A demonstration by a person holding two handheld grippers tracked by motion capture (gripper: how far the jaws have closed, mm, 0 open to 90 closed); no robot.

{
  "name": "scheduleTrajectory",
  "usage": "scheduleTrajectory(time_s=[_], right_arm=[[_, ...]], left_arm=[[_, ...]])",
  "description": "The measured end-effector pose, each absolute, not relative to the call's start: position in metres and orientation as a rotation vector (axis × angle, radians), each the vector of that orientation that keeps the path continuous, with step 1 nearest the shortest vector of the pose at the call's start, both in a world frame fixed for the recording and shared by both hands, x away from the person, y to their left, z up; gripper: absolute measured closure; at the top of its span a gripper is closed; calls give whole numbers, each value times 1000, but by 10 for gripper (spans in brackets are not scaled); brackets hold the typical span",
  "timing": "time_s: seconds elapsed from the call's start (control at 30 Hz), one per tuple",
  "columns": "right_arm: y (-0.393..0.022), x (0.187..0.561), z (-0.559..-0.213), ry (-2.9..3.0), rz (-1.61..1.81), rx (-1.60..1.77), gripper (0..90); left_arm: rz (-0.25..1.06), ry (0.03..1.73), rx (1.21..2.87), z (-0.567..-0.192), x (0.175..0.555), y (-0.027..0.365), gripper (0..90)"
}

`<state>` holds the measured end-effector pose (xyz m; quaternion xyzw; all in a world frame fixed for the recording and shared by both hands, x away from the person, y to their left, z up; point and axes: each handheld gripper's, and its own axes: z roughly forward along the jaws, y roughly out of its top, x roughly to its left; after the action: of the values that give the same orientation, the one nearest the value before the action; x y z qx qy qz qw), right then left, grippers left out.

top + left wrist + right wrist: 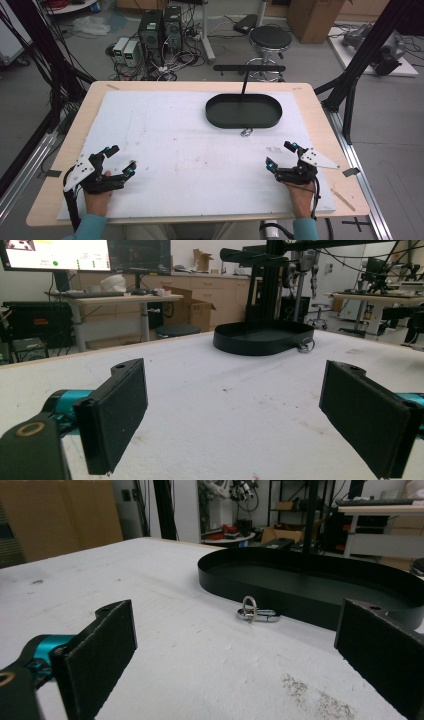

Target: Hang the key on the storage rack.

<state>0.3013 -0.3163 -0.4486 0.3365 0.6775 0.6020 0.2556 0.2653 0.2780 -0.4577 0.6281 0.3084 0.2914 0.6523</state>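
A black oval tray [243,111] stands on the white mat at the far centre-right, also seen ahead in the left gripper view [263,338] and the right gripper view [310,587]. A small silver metal clip with a ring [246,132] [256,613] lies on the mat just in front of the tray's near wall, glinting in the left gripper view [305,345]. My left gripper [121,161] rests near the front left, open and empty, its pads [117,412] wide apart. My right gripper [280,156] rests near the front right, open and empty, pointing toward the clip.
The white mat [190,150] covers most of the wooden table [320,125] and has faint stains. A black stand with a crossbar [248,69] rises behind the tray. Beyond the table are a stool [270,39], computer towers [160,30] and cables on the floor.
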Motion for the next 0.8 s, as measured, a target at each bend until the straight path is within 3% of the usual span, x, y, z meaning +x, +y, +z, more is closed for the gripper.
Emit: scheduleTrajectory(time_s=[0.8], right_arm=[[-278,385,-378,2305,1452,796,29]], left_arm=[[655,704,1428,-458,266,279,123]])
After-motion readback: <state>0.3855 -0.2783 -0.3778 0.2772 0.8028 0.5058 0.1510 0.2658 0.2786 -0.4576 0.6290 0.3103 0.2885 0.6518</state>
